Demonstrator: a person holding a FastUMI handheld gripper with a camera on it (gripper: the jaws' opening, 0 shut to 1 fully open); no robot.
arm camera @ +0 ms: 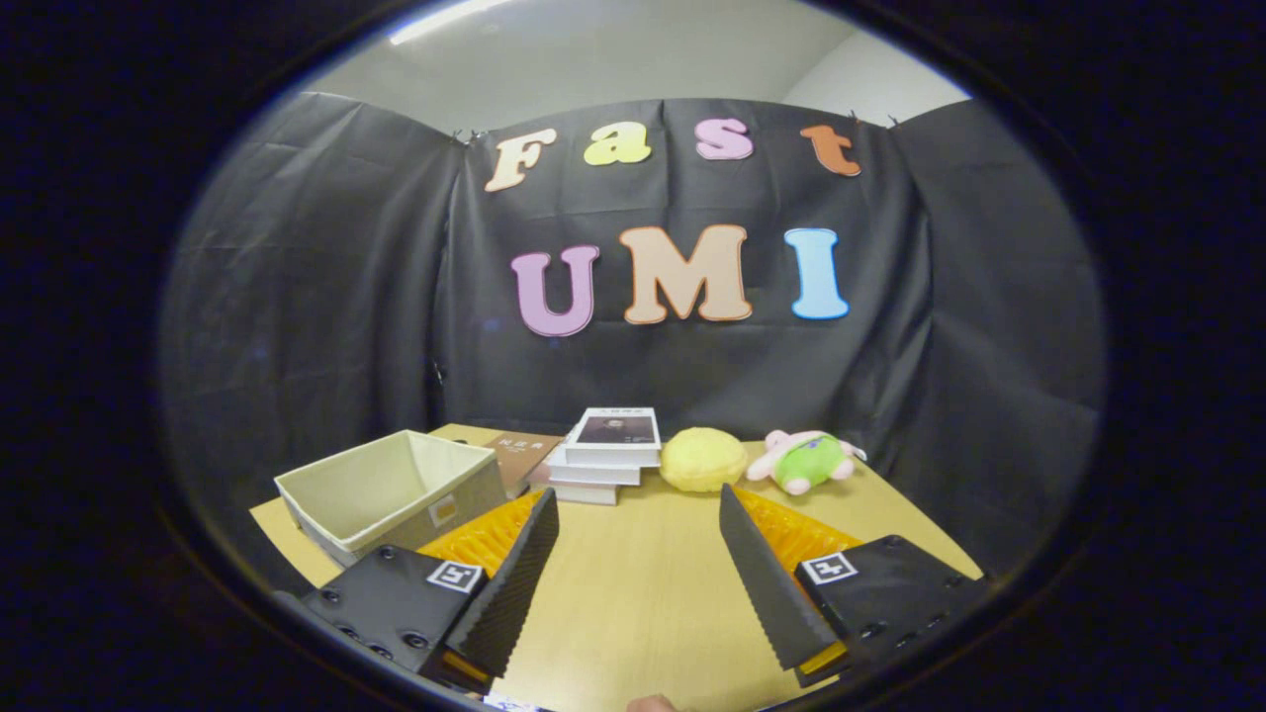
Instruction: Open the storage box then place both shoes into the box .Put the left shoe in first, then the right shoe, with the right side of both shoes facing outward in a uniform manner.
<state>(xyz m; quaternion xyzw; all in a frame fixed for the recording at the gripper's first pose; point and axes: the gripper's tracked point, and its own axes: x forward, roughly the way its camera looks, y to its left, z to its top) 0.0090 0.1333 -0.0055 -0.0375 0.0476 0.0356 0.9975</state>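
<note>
my tongs (638, 539) hang apart over bare worktop (643, 593), gripping nothing. the storage box (396, 489) sits ahead to the left, just beyond the left finger, already open-topped, long axis running away leftward.

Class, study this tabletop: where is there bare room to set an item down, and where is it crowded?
The widest bare patch of table lies between the open claw's fingers, reaching ahead to the book stack. Another strip runs beside the green plush toy. The far edge is crowded: beige storage box, books, yellow plush and toy side by side.
</note>
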